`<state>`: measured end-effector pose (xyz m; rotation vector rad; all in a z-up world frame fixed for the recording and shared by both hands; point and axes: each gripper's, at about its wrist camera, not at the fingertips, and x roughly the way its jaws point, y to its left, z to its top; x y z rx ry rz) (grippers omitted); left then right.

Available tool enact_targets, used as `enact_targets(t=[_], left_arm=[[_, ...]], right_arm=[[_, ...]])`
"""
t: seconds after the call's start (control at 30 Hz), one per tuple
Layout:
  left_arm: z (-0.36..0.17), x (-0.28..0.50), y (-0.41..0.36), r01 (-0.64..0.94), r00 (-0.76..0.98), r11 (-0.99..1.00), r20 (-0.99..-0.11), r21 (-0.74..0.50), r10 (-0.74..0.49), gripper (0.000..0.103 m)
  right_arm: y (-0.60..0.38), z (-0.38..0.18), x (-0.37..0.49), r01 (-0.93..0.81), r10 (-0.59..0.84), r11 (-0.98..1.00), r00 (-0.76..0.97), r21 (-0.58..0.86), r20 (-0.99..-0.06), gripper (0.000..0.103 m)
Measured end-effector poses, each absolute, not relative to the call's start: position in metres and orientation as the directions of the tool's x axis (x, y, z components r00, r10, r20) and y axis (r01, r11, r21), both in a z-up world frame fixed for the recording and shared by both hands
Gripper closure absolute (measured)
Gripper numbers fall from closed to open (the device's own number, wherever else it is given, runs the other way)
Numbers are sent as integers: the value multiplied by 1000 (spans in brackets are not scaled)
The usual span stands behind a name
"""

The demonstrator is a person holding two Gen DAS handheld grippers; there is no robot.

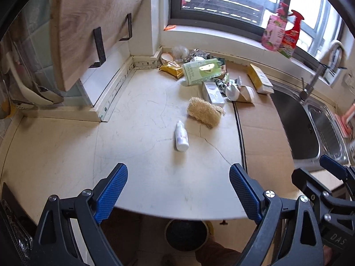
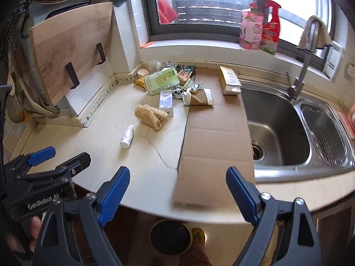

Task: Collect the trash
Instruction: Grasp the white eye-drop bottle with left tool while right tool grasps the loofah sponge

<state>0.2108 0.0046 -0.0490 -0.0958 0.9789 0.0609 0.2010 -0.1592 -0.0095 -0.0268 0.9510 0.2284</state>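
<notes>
Trash lies heaped at the back of the pale counter [image 1: 66,155]: a green packet [image 1: 199,72], a yellow wrapper [image 1: 172,68], a white box [image 1: 213,93] and a tipped paper cup [image 1: 243,93]. Nearer lie a straw-coloured loofah [image 1: 205,112] and a small white bottle [image 1: 182,137], also the bottle [image 2: 127,137] in the right wrist view. My left gripper [image 1: 178,190] hangs open over the counter's front edge, short of the bottle. My right gripper [image 2: 177,188] is open and empty over the near end of a flat cardboard sheet [image 2: 217,141]. A round bin [image 2: 170,237] stands on the floor below.
A steel sink [image 2: 279,128] with a tall faucet [image 2: 304,66] lies right of the cardboard. A yellow-and-white box [image 2: 229,79] rests at the cardboard's far end. A wooden cutting board [image 2: 71,51] leans on wall brackets at left. Cleaner bottles [image 2: 270,28] stand on the windowsill.
</notes>
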Motion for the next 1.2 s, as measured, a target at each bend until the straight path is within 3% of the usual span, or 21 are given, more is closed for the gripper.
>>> enact_targets(t=[0.3, 0.5, 0.73, 0.83, 0.97, 1.07, 1.2], left_arm=[[-102, 299, 15, -214, 411, 970, -911, -116, -18, 28], [-136, 331, 21, -273, 350, 948, -935, -162, -59, 45], [-151, 346, 17, -297, 334, 939, -940, -174, -68, 54], [-155, 351, 18, -299, 321, 938, -944, -177, -76, 64], [-160, 354, 18, -300, 304, 939, -950, -171, -76, 67], [-163, 353, 19, -302, 295, 939, -953, -163, -71, 76], [-165, 352, 19, -307, 291, 935, -953, -178, -85, 79]], right_arm=[[-158, -56, 301, -346, 309, 922, 383, 175, -871, 20], [-148, -81, 346, -427, 356, 878, 284, 215, -890, 20], [-122, -93, 375, -490, 382, 840, 232, 232, -894, 20], [-112, -98, 385, -501, 393, 829, 205, 249, -896, 27], [-101, -106, 393, -511, 400, 818, 173, 265, -900, 33], [-93, -112, 395, -526, 395, 810, 161, 260, -904, 34], [-83, -120, 397, -549, 383, 799, 146, 248, -912, 34]])
